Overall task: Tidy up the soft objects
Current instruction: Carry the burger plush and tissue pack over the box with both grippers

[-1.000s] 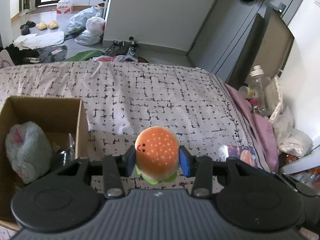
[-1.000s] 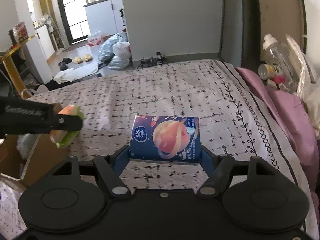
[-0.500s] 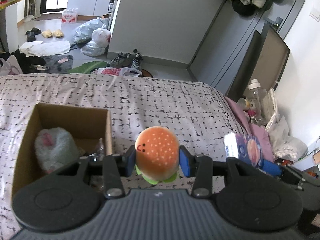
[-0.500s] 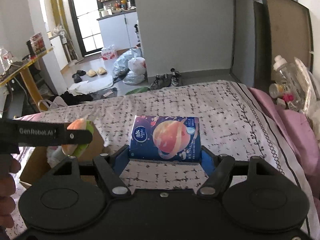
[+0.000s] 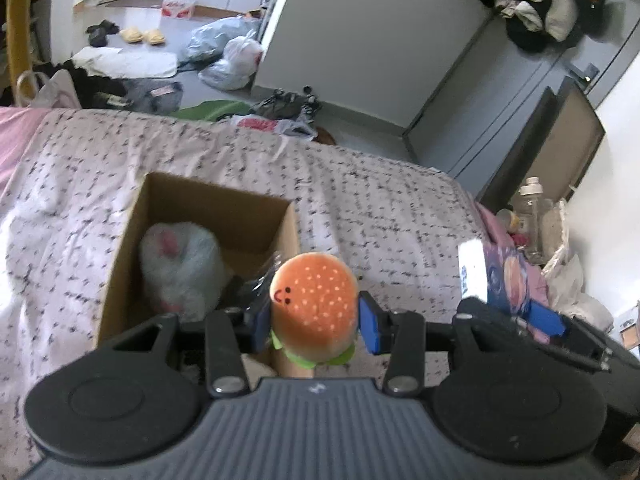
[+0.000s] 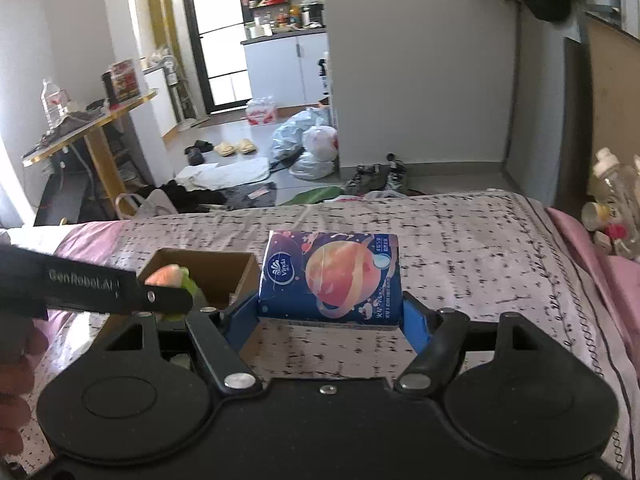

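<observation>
My left gripper (image 5: 314,322) is shut on a plush hamburger toy (image 5: 314,306) with an orange bun and green trim, held above the near right corner of an open cardboard box (image 5: 120,264). A fluffy white plush (image 5: 180,268) lies inside the box. My right gripper (image 6: 330,320) is shut on a dark blue tissue pack (image 6: 330,278) printed with a planet, held above the bed. That tissue pack (image 5: 494,280) and right gripper (image 5: 508,300) show at the right of the left wrist view. In the right wrist view the left gripper (image 6: 176,296) holds the hamburger toy (image 6: 170,276) over the box (image 6: 216,276).
The box stands on a bed with a pale patterned sheet (image 5: 380,208). Pink bedding (image 6: 600,264), bottles (image 5: 528,208) and bags crowd the right side. Beyond the bed's far edge lie shoes (image 5: 284,104), plastic bags (image 5: 228,60) and clothes on the floor. A hand (image 6: 16,368) shows at the left.
Both grippers have risen and shifted with their loads still held. The box has come from the left edge toward the middle of the left wrist view, below the hamburger toy.
</observation>
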Demonstrator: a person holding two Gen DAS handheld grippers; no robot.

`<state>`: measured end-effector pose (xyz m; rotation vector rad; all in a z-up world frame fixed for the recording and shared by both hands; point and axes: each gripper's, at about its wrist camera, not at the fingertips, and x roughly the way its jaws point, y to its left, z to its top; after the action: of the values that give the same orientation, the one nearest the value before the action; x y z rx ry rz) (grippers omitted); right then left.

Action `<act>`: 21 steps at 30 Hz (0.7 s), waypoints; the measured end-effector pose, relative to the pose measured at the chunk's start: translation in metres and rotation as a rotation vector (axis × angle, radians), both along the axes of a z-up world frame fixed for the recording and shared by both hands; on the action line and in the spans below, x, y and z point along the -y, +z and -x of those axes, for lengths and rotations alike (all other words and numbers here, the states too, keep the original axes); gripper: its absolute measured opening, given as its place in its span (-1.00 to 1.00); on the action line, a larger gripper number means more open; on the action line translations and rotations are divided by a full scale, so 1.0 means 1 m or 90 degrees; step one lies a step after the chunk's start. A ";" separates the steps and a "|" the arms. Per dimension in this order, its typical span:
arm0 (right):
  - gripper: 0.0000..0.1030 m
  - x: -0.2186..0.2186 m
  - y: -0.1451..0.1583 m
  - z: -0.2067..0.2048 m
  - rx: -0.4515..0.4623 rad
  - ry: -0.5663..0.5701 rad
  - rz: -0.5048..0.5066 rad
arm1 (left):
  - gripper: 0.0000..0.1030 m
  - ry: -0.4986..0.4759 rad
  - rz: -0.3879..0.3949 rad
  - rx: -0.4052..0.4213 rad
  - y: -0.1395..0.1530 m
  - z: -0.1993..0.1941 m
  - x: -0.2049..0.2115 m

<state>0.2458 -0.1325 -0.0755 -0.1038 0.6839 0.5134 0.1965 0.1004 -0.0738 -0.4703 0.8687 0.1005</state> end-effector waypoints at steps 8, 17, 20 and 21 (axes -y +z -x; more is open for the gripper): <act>0.39 -0.021 0.002 0.005 -0.002 0.033 -0.007 | -0.15 0.034 -0.017 -0.013 -0.021 0.007 -0.018; 0.39 -0.036 0.000 0.001 -0.010 0.053 -0.018 | -0.11 0.051 -0.028 -0.022 -0.046 -0.004 -0.021; 0.39 -0.041 -0.003 -0.003 -0.018 0.059 -0.021 | 0.11 0.071 -0.024 -0.028 -0.050 -0.003 -0.022; 0.39 -0.043 -0.005 -0.004 -0.021 0.062 -0.021 | 0.16 0.080 -0.013 -0.026 -0.051 -0.002 -0.025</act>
<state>0.2500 -0.0891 -0.0804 -0.0986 0.7052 0.6201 0.1981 0.1253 -0.1251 -0.5058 0.8770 0.2347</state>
